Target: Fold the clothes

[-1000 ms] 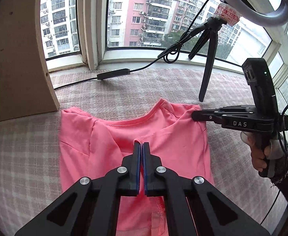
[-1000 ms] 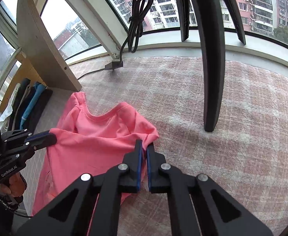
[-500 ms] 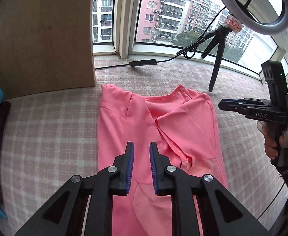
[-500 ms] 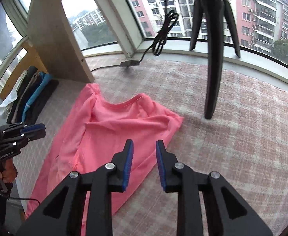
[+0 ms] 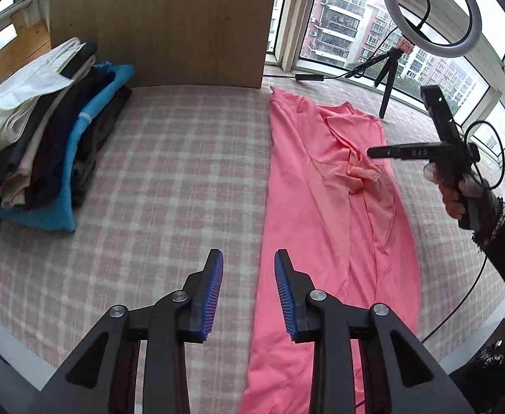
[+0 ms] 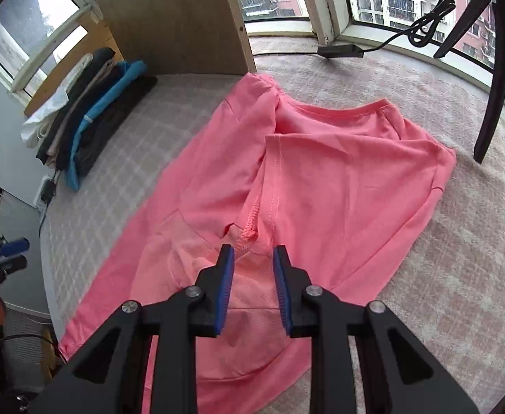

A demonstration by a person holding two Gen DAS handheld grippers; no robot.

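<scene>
Pink shirt [image 5: 324, 203] lies lengthwise on the checked counter [image 5: 169, 172], sides folded inward, sleeve cuff bunched mid-body. Left claw [image 5: 247, 289] spread apart, empty, above the shirt's near edge. Right claw [image 6: 252, 276] also apart, empty, over the bunched cuff. Risk: a grab through the loose sleeve layers would likely drag the side folds open.
</scene>
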